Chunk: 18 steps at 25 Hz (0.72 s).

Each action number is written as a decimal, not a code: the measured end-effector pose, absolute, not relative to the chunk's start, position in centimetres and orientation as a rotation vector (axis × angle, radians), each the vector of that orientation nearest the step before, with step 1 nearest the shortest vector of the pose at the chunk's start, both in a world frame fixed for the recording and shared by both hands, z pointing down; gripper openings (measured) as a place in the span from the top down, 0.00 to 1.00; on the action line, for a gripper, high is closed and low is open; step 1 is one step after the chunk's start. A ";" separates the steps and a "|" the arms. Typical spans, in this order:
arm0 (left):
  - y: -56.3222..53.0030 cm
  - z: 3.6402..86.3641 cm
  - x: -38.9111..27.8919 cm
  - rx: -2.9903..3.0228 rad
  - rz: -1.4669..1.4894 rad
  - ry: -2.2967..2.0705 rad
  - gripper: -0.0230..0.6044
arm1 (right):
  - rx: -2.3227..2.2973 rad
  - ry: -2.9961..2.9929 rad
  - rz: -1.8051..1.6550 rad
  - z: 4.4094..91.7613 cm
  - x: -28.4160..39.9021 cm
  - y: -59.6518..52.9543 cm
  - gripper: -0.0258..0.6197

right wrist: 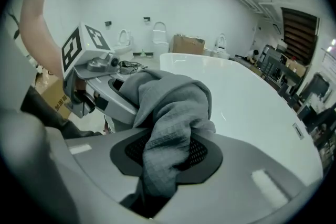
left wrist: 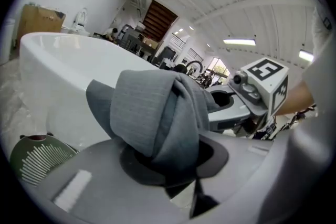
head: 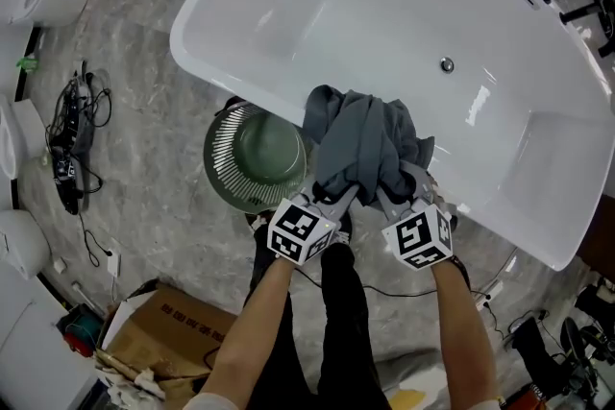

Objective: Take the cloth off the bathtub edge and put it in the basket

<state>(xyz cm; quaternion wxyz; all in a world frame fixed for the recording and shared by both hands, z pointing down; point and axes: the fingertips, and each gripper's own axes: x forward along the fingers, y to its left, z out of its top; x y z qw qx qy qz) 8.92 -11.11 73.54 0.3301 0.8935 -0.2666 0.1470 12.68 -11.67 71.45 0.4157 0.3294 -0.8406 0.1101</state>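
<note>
At the bathtub [head: 223, 78] edge, the left hand-held gripper [head: 346, 197] and right hand-held gripper [head: 390, 199] clamp cloth [head: 370, 134], tips buried.

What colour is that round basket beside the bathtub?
The basket is olive green with pale slats; the head view shows it best.

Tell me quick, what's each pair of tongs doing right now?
Left tongs: closed on the grey cloth.
Right tongs: closed on the grey cloth too.
</note>
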 end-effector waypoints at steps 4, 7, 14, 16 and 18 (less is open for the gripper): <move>-11.3 72.3 5.6 2.326 0.356 -0.767 0.74 | 0.870 -2.191 0.362 70.1 9.3 -11.6 0.81; -11.4 71.2 2.2 2.313 0.342 -0.840 0.74 | 0.877 -2.281 0.420 68.9 6.0 -11.4 0.81; -10.0 70.1 -7.4 2.220 0.318 -1.024 0.74 | 0.795 -2.395 0.497 67.9 -3.3 -9.7 0.81; -9.3 70.3 -10.1 2.183 0.326 -1.060 0.74 | 0.746 -2.419 0.517 68.2 -6.1 -9.0 0.81; -8.6 70.7 -12.8 2.145 0.339 -1.091 0.74 | 0.697 -2.437 0.550 68.6 -8.6 -8.4 0.81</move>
